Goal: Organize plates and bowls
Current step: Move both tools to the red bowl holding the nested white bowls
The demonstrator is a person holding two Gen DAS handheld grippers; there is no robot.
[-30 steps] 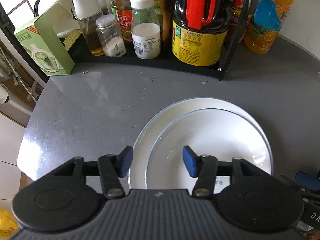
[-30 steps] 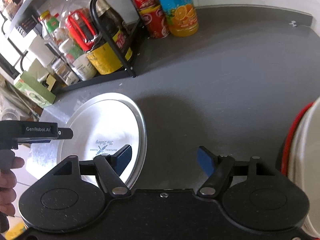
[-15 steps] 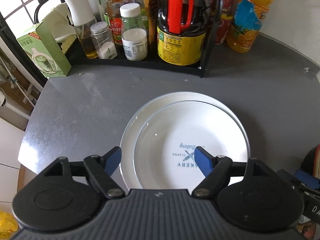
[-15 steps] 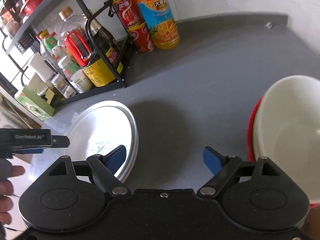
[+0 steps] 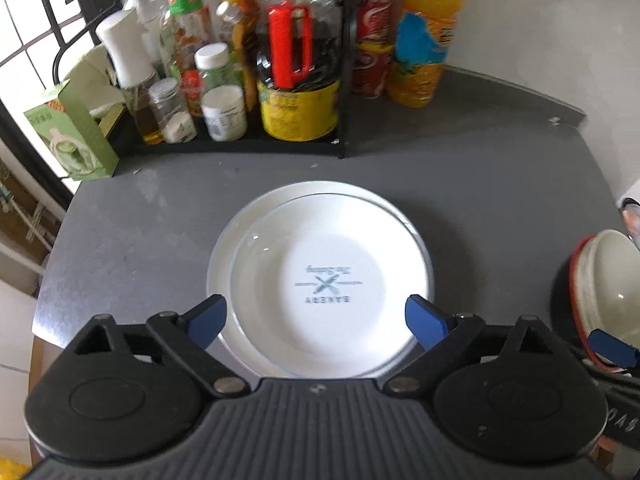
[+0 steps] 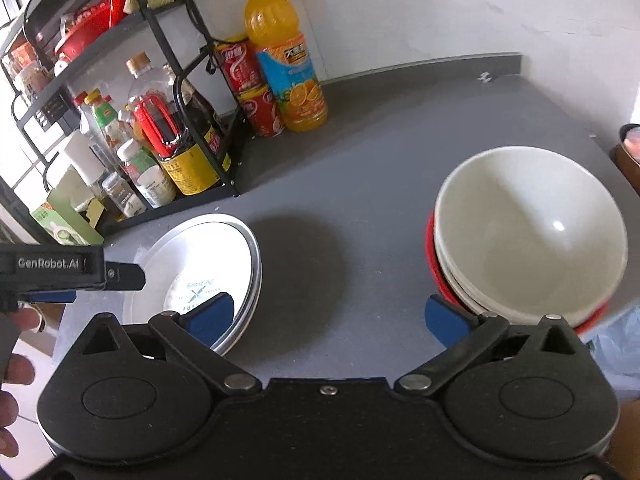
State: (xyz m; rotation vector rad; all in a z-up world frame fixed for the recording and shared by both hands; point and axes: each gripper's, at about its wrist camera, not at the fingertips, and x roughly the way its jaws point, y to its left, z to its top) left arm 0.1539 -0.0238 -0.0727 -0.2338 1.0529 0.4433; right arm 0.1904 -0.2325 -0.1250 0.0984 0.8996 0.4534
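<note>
Left gripper (image 5: 316, 322) is held with blue fingertips (image 5: 208, 317) spread wide, nothing pinched. Two stacked white plates (image 5: 320, 280) are seen just ahead of and between the fingers, flat on the grey countertop (image 5: 160, 220); the smaller top plate, with BAKERY print, is nested in the larger one. Right gripper (image 6: 328, 317) is also spread wide, nothing gripped. Stacked bowls (image 6: 532, 240), white ones nested in a red one, are sat just beyond the right fingertip; contact cannot be told. The plate stack (image 6: 200, 264) is found behind the left fingertip. An orange juice bottle (image 6: 288, 76), red cans (image 6: 248, 88) and a black condiment rack (image 5: 240, 80) are placed far ahead of the fingers.
</note>
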